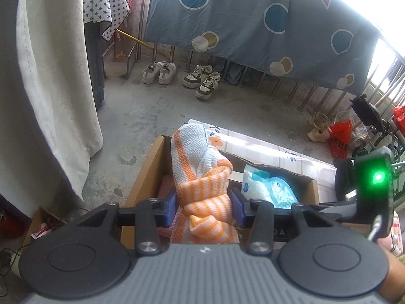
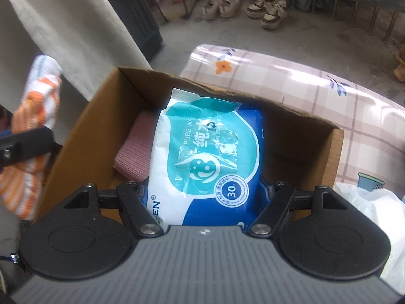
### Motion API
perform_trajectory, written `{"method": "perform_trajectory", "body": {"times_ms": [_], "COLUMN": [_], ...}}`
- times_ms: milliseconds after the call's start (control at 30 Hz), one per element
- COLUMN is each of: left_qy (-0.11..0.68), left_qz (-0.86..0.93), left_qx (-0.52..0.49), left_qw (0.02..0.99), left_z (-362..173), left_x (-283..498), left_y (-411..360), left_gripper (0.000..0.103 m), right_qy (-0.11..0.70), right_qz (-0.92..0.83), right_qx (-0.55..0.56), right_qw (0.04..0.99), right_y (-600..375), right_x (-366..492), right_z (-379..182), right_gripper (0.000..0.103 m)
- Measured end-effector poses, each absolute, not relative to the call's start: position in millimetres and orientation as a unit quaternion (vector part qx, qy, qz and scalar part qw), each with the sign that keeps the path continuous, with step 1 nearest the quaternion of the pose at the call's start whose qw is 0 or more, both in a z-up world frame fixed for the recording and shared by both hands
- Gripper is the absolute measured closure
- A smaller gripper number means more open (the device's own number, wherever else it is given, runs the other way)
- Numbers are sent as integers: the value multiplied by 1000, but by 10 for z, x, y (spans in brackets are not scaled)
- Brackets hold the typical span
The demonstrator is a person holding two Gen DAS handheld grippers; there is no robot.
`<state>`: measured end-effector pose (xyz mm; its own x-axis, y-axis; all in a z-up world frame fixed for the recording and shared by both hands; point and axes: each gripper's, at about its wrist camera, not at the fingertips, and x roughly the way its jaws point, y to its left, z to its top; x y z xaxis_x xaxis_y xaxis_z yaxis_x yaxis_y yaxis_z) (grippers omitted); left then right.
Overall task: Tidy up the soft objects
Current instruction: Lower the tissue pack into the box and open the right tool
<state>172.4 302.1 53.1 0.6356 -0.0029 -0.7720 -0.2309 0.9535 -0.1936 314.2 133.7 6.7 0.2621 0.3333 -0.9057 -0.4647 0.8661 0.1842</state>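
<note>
The left hand-held gripper (image 1: 205,209) is clamped on a knotted orange-and-white striped cloth (image 1: 202,174), long axis upright, above the near left of the brown cardboard box (image 2: 76,136). The right hand-held gripper (image 2: 205,197) pinches a blue-and-teal wet-wipe pack (image 2: 205,157), printed "PURE WA", "OPEN", "30", down inside it.

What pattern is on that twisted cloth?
The cloth has orange and white stripes, with a pale blue-white section at its top; it shows best in the left wrist view.
</note>
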Motion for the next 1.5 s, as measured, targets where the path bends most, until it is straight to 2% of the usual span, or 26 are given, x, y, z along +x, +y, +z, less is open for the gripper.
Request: {"method": "perform_trajectory", "body": {"times_ms": [100,367,467,500,567,767,1067,1167,1333,1500], "left_qy": [422,424,422,421,419,417,420,421,427,433], "left_qz": [66,65,64,64,64,67,72,73,74,70], "left_qx": [-142,-143,-144,-144,-143,-140,-143,-142,-146,-139], "left_qw": [893,892,893,893,894,896,893,893,889,888], "left_z": [514,499,507,510,523,551,544,533,507,532], "left_x": [1743,1740,1729,1726,1720,1706,1714,1711,1680,1578], "left_y": [3039,3046,3049,3051,3054,3063,3099,3101,3093,3023], "left_gripper": [58,58,58,58,58,58,58,58,58,57], "right_qy": [549,525,519,523,542,596,602,601,583,549], "right_qz": [233,231,267,282,311,351,354,319,304,362], "right_qx": [-102,-90,-71,-61,-49,-44,-23,-31,-24,42], "right_qw": [796,814,809,802,779,720,715,732,753,752], "right_y": [1425,1317,1272,1267,1294,1540,1686,1649,1456,1011], "right_x": [3058,3075,3107,3102,3110,3143,3247,3278,3251,3059], "right_z": [-4,79,179,197,161,-178,-284,-338,-195,200], "right_gripper": [28,27,32,38,42,44,44,53,51,47]}}
